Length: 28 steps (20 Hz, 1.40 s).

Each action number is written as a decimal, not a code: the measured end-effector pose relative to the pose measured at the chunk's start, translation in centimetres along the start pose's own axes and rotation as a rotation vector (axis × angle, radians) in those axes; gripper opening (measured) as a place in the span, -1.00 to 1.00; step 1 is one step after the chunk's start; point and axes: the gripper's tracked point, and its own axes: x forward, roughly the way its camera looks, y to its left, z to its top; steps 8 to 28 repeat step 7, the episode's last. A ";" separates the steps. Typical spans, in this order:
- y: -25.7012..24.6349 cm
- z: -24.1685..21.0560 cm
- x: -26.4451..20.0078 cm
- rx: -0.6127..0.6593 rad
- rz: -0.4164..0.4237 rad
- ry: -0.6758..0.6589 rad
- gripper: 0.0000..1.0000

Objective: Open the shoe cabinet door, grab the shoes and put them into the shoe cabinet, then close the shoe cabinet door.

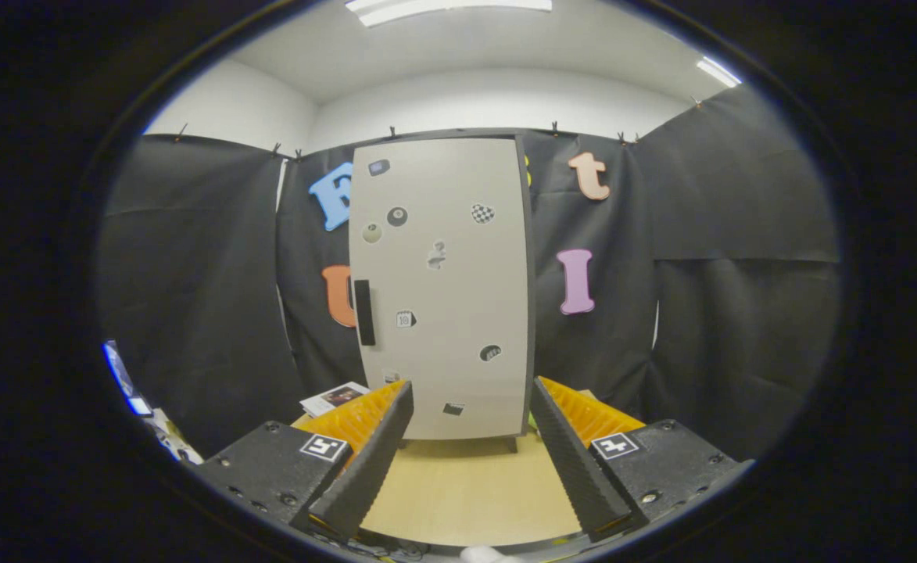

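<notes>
Booklet [334, 396] on table [466, 485], far left, just behind left finger. Cabinet handle [363, 312] on door's left edge. Shoe cabinet [442, 285] upright straight ahead, beyond fingers, door [458, 258] closed w/ stickers. Gripper [470, 414] spread wide, nothing btwn fingers, apart from cabinet. No shoes seen.

Test booth, black cloth walls [192, 274], ceiling strip lights [450, 8]

Shoe cabinet [446, 289] upright on tabletop, pale door shut w/ stickers, dark handle [363, 312] at left edge
</notes>
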 end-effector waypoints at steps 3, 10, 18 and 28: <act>-0.2 -0.3 0.1 -0.005 -0.005 0.004 0.97; 0.2 -0.3 0.4 -0.005 0.006 0.002 0.97; 0.2 -0.3 0.4 -0.005 0.006 0.002 0.97; 0.2 -0.3 0.4 -0.005 0.006 0.002 0.97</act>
